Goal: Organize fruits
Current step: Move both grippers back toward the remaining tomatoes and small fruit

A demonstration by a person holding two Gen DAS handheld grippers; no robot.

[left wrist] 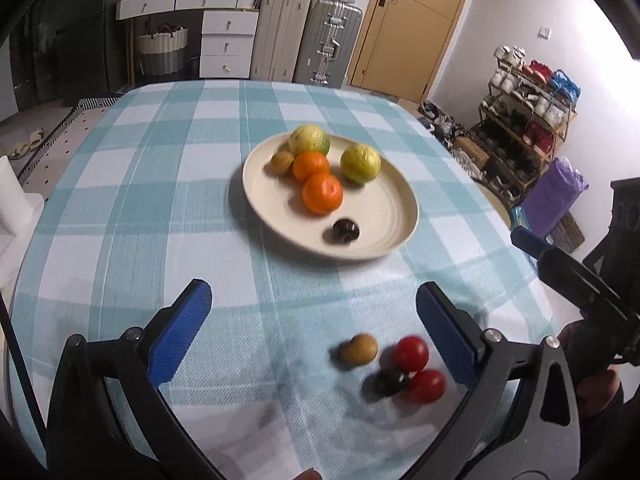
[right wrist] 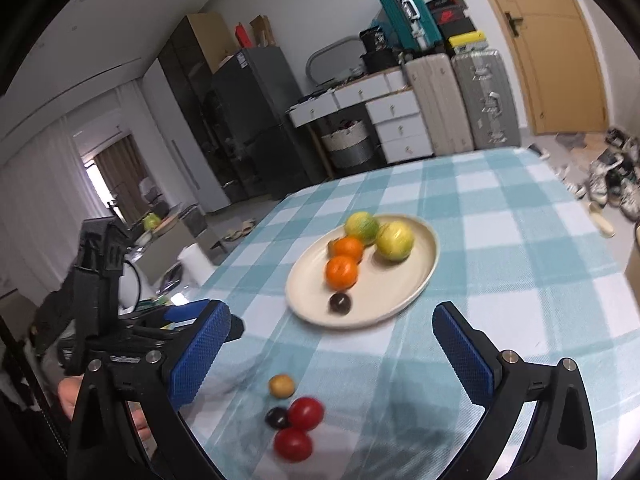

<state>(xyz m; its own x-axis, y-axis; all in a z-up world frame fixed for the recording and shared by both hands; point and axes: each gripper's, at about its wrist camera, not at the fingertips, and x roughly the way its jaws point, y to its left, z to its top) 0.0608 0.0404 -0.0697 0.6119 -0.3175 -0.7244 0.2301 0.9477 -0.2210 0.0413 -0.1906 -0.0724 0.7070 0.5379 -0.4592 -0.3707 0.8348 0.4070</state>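
Observation:
A cream plate (left wrist: 384,224) (right wrist: 404,292) on the checked tablecloth holds two yellow-green citrus fruits (left wrist: 360,163) (right wrist: 395,241), two oranges (left wrist: 322,193) (right wrist: 341,272), a small brown fruit (left wrist: 282,162) and a dark fruit (left wrist: 346,231) (right wrist: 340,303). On the cloth nearer me lie a small brown fruit (left wrist: 358,349) (right wrist: 281,385), two red tomatoes (left wrist: 410,353) (right wrist: 305,413) and a dark fruit (left wrist: 390,382) (right wrist: 277,417). My left gripper (left wrist: 316,328) is open and empty above the cloth. My right gripper (right wrist: 332,344) is open and empty; it shows at the right in the left wrist view (left wrist: 568,268).
The table (left wrist: 160,184) is covered by a teal and white checked cloth. Behind it stand white drawers (left wrist: 228,44), suitcases (left wrist: 308,44) and a door (left wrist: 412,24). A cluttered shelf (left wrist: 524,120) stands to the right.

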